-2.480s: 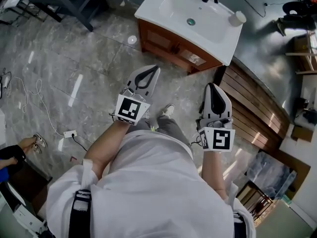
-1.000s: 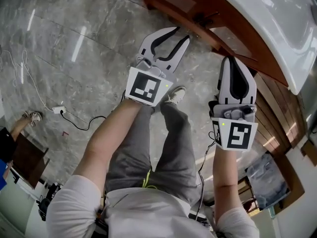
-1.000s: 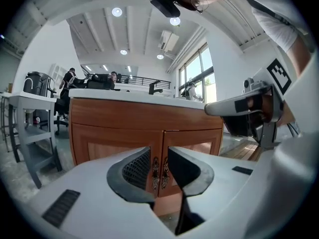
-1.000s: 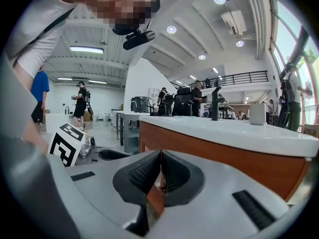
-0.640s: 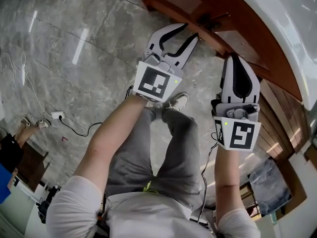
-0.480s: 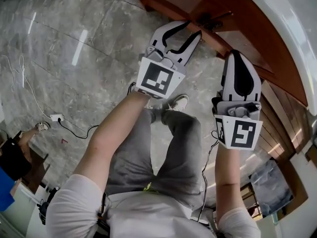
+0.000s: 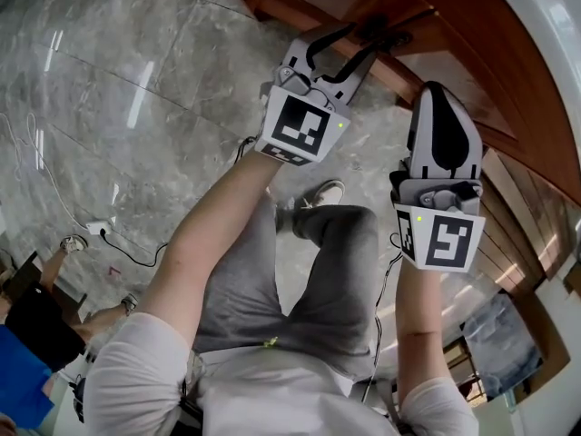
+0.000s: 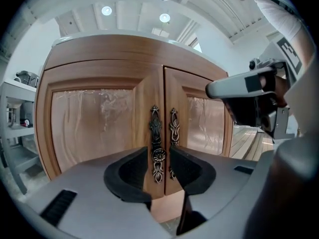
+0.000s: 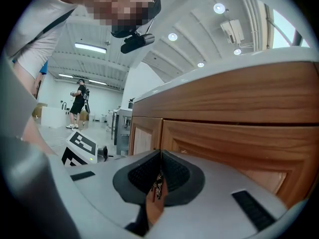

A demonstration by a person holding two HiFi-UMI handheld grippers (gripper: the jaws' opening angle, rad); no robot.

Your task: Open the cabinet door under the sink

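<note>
The wooden cabinet (image 8: 94, 123) under the white sink (image 7: 545, 7) has two doors that meet in the middle, both closed. Each door bears an ornate dark metal handle: the left handle (image 8: 155, 133) and the right handle (image 8: 173, 126). My left gripper (image 8: 158, 153) is open, its jaws have just been opening, and the left handle's knob stands in the gap with the pads apart from it. In the head view the left gripper (image 7: 377, 33) reaches the handles at the door seam. My right gripper (image 7: 436, 89) hangs to the right, short of the cabinet, shut (image 9: 159, 153) with nothing in it.
The person's legs and a shoe (image 7: 322, 193) stand on the grey marble floor (image 7: 136, 80) below the grippers. A cable and power strip (image 7: 95, 230) lie at the left. Another person (image 7: 27, 334) is at the lower left. Wooden planks (image 7: 536, 234) lie at the right.
Both grippers have sunk and come nearer to the cabinet front. The left jaws have spread wider and their tips have arrived at the door handles. The right gripper stayed shut.
</note>
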